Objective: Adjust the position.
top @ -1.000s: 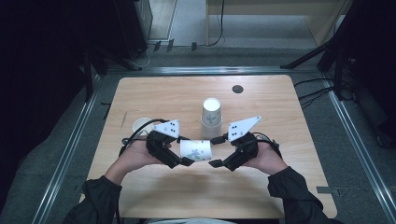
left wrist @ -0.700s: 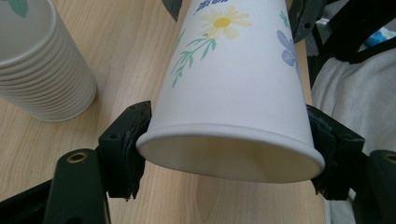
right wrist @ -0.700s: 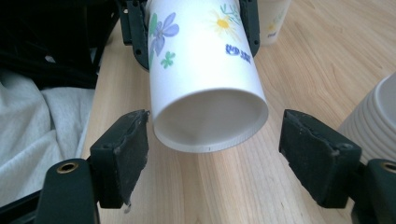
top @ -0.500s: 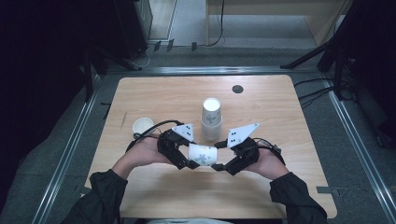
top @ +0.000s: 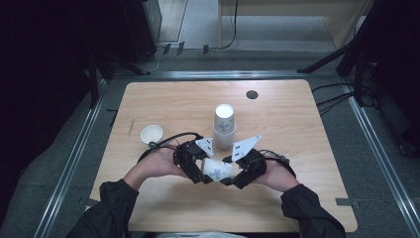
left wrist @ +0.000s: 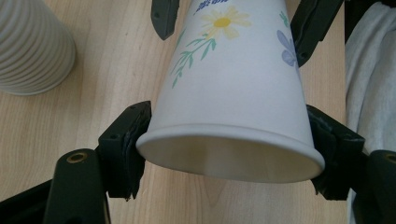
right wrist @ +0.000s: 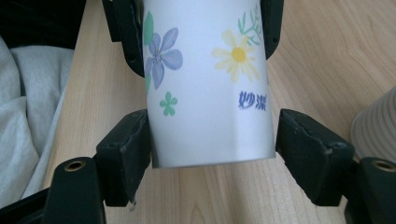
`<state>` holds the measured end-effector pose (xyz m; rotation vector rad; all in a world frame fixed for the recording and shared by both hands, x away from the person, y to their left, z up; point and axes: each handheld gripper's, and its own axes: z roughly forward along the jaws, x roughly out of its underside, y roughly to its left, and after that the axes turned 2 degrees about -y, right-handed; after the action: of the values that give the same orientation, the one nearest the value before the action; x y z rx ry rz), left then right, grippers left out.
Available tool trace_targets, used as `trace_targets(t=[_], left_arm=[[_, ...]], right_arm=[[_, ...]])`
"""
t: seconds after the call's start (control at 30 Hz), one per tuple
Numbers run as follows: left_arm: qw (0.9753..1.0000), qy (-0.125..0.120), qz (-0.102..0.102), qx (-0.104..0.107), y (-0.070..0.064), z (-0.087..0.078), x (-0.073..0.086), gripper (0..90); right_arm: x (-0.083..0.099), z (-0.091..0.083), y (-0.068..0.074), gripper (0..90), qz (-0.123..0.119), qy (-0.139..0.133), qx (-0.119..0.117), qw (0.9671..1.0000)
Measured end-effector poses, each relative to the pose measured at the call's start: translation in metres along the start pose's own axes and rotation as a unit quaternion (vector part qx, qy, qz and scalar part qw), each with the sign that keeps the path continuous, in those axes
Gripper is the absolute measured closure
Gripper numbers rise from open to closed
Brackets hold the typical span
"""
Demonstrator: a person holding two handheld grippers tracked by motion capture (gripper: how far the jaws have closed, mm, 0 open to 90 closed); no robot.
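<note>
I had the flower cup (top: pixel 216 169) lying on its side just above the tabletop (top: pixel 307 129), my left gripper (top: pixel 196 163) clamped on its rim end, my right gripper (top: pixel 243 167) barely open around its bottom, and the handover looked half done.

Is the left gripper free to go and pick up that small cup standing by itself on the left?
Probably not yet: the left gripper is clamped on the flowered cup. The way to the small cup looks free.
</note>
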<state>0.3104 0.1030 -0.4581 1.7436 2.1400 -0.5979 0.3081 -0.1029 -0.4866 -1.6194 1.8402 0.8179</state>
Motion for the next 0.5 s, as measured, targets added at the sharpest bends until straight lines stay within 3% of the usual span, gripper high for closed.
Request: trace_targets(t=[0.27, 0.5], left_arm=[[0.9999, 0.012, 0.005, 0.000, -0.0027, 0.0073, -0.0036, 25.3], [1.0000, 0.005, 0.003, -0.001, -0.0016, 0.0073, -0.0027, 24.0]], right_arm=[[-0.0012, 0.0061, 0.0036, 31.3, -0.013, 0.012, -0.004, 0.9998], [-0.0017, 0.0053, 0.0039, 34.2, -0.013, 0.014, -0.003, 0.9998]])
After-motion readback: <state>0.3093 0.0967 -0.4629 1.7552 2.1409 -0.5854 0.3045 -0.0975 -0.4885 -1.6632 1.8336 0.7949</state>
